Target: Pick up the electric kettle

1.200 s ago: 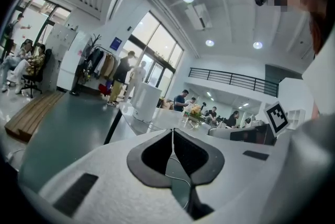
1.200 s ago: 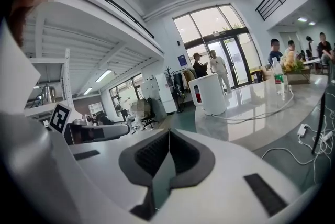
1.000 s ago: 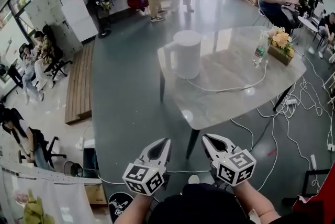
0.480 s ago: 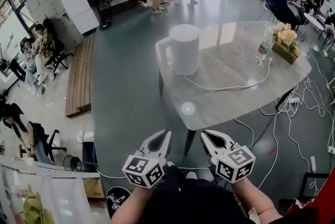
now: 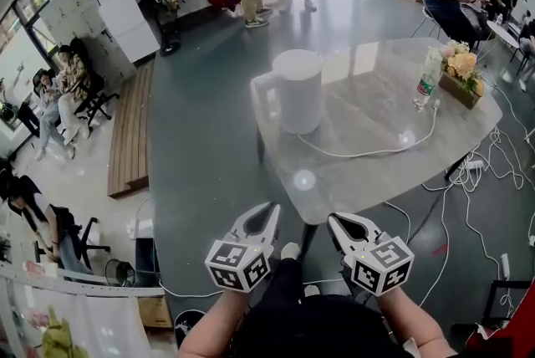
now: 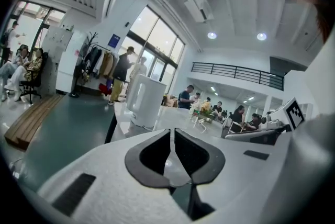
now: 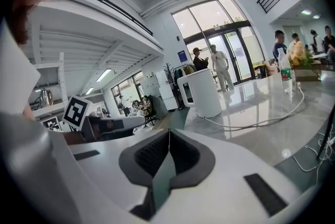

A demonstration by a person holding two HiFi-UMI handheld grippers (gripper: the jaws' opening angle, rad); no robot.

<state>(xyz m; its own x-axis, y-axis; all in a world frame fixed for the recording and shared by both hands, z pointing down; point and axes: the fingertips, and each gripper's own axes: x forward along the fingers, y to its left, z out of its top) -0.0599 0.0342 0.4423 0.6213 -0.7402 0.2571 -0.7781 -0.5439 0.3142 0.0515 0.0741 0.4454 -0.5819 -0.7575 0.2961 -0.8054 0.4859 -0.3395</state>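
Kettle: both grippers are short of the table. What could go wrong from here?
1. Left gripper and right gripper are both shut. If neither opens before reaching the handle, it will likely shove the electric kettle, which stands near the table edge.
2. A white cable appears to run from the kettle's base toward the water bottle. Lifting may tug it and tip the bottle.

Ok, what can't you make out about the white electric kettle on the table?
White cylindrical electric kettle: contents, hidden by its opaque wall in every view.
Clear plastic bottle: label print, too small everywhere.
Thin white cord: its far end beside the bottle, too small in the head view.
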